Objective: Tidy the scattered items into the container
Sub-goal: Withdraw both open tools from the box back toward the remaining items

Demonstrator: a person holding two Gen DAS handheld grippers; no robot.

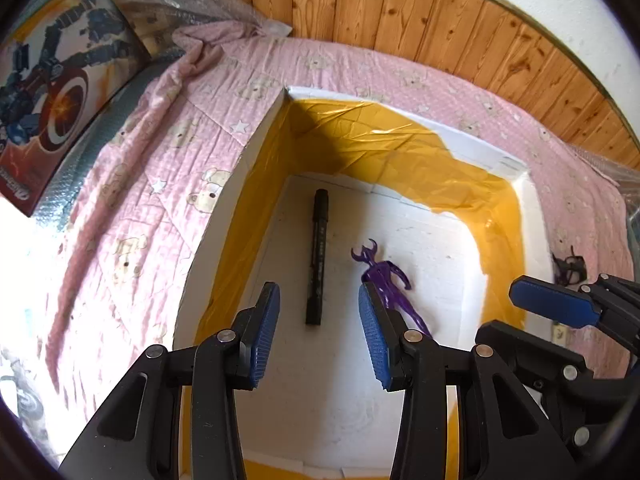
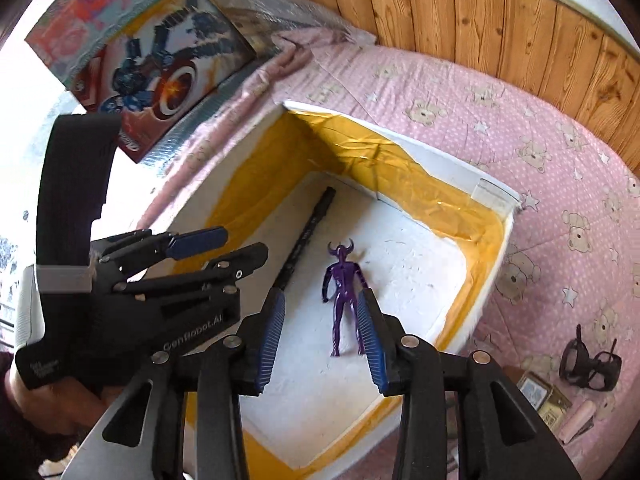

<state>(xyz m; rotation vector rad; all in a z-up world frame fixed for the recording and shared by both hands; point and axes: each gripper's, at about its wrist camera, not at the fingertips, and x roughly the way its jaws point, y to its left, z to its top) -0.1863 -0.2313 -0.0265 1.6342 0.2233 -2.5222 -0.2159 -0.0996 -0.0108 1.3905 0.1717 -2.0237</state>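
White foam formed the container, its inner walls lined with wrinkled yellow film, and it sat on a pink bedspread printed with bears and stars. At the far left of the bed a toy box with a shield picture leaned against bubble wrap, below a wooden wall panel. Over the container hung the left gripper, pointing steeply down, its blue pads spread apart with nothing between them. On the white floor of the container, between those pads in the left wrist view, lay a black marker, running lengthwise away from the camera. Just to its right, apart from it, lay a purple horned figure, flat on the container floor. The right gripper hung above the figure's legs with its pads standing apart on either side and pressing on nothing. Further right, outside the container on the bedspread, lay black spectacles, and near them a small printed packet and a pale pink tube.
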